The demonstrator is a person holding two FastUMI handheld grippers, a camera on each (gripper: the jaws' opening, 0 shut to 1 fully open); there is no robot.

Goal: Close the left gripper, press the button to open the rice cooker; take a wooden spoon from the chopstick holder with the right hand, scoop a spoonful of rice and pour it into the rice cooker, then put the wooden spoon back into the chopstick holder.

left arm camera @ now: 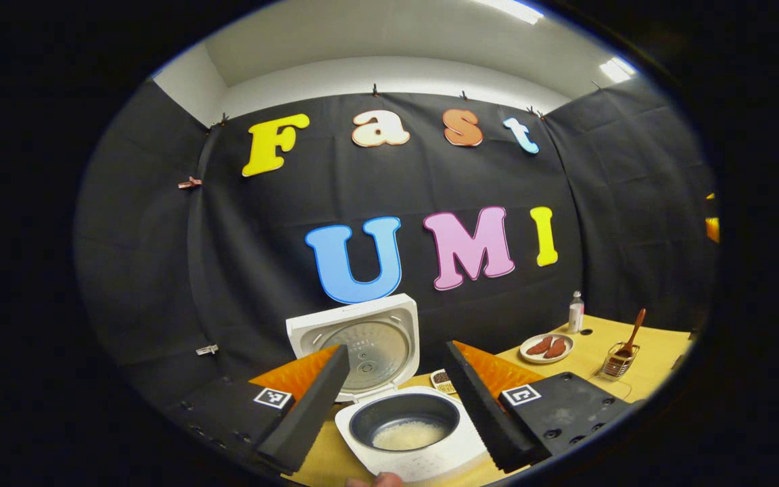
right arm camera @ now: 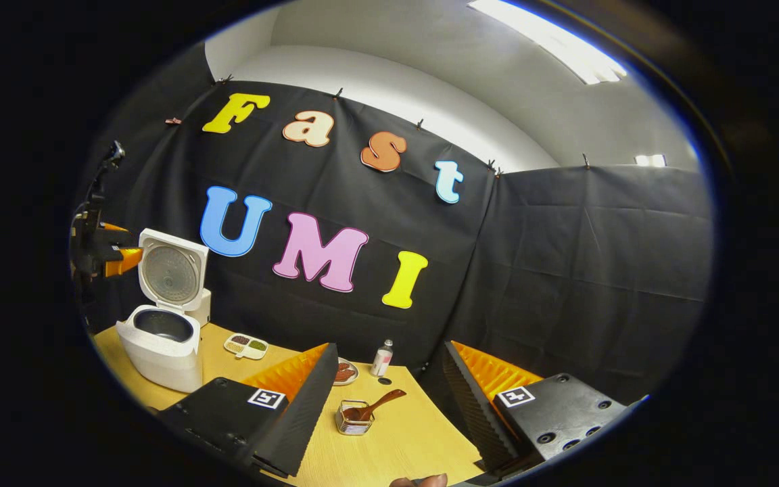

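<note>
The white rice cooker (left arm camera: 430, 460) stands open with its lid (left arm camera: 356, 341) tipped up, and pale rice (left arm camera: 406, 435) lies in its dark pot. My left gripper (left arm camera: 396, 350) hovers over the pot, open and holding nothing. In the right gripper view the cooker (right arm camera: 159, 352) sits at the far left, with the left gripper (right arm camera: 115, 257) beside its lid. The wooden spoon (right arm camera: 381, 404) leans in the wire chopstick holder (right arm camera: 353, 419) on the table. My right gripper (right arm camera: 389, 350) hangs open above and in front of the holder. The spoon (left arm camera: 633, 330) also stands in the holder (left arm camera: 618, 364) at the right.
A small divided tray of grains (right arm camera: 246, 345) lies right of the cooker. A plate of brown food (left arm camera: 546, 347) and a small bottle (left arm camera: 576, 311) stand near the back wall. The wooden table (right arm camera: 403, 446) ends near the holder. A fingertip (right arm camera: 420, 481) shows at the bottom edge.
</note>
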